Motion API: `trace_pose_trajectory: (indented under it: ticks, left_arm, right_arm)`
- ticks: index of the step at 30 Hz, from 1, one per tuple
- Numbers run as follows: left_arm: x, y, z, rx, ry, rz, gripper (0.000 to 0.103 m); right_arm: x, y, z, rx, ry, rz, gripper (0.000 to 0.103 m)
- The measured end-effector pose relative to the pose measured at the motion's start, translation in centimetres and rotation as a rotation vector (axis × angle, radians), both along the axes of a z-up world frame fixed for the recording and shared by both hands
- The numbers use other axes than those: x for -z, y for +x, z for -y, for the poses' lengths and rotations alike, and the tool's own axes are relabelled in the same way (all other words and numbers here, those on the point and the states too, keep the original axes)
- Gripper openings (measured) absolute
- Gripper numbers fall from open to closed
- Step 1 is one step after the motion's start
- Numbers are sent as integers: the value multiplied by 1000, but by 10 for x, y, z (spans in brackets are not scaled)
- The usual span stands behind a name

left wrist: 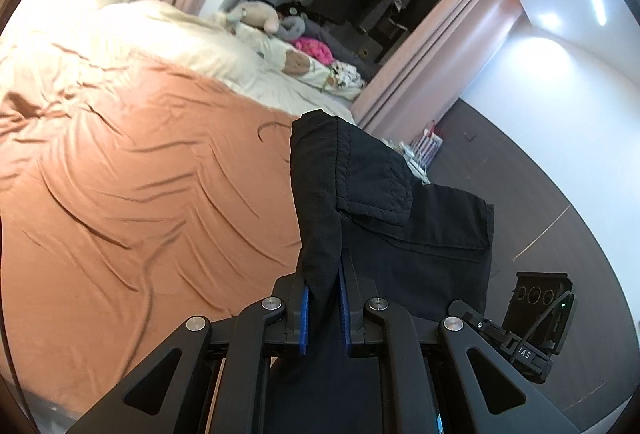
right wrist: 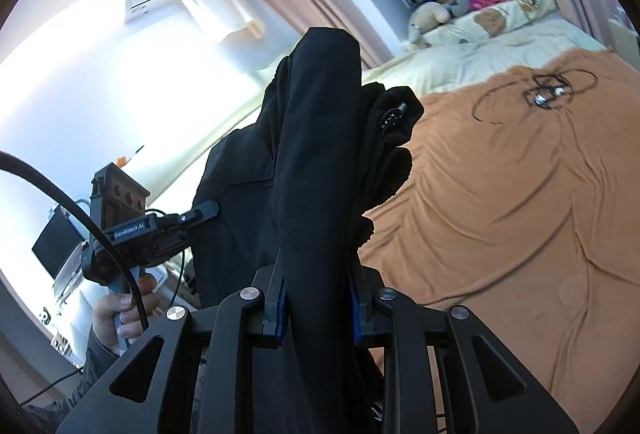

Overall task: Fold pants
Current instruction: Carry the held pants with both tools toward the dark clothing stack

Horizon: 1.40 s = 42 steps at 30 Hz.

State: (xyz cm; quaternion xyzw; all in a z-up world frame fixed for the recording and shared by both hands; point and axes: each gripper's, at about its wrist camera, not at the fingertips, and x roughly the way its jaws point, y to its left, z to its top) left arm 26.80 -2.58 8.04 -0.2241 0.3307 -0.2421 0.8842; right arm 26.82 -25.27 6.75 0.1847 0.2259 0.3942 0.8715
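Black pants (left wrist: 360, 174) hang bunched in the air over the near edge of a bed with an orange sheet (left wrist: 140, 174). My left gripper (left wrist: 323, 266) is shut on a fold of them, the cloth pinched between its blue pads, and a pocket flap shows above. In the right wrist view my right gripper (right wrist: 316, 262) is shut on a thicker bundle of the same pants (right wrist: 316, 114), whose waistband droops to the right. The left gripper (right wrist: 208, 212) shows at the left, its tip in the cloth, held by a hand (right wrist: 120, 310). The right gripper's body (left wrist: 536, 310) sits low right in the left wrist view.
Plush toys and pillows (left wrist: 260, 16) lie at the head of the bed on a cream cover. A thin cable with a small metal piece (right wrist: 544, 94) lies on the orange sheet (right wrist: 500, 214). Grey floor (left wrist: 520, 174) runs beside the bed. A dark monitor (right wrist: 56, 246) stands by the wall.
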Motion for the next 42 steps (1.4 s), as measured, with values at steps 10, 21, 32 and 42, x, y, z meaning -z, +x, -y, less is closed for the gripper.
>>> trace_pose_trajectory:
  ticks: [10, 21, 32, 42]
  left_arm:
    - [-32, -27, -54, -56, -18, 61, 12]
    - [-28, -28, -129, -119, -57, 82, 11]
    - [-24, -20, -220, -179, -87, 100, 11]
    - [-20, -19, -313, -259, -88, 118, 11]
  right_arm:
    - [-9, 36, -39, -70, -20, 24, 20]
    - [-19, 69, -103, -147, -75, 46, 20]
    - [-28, 107, -188, -223, -115, 74, 20]
    - [-24, 128, -265, -292, -143, 95, 20]
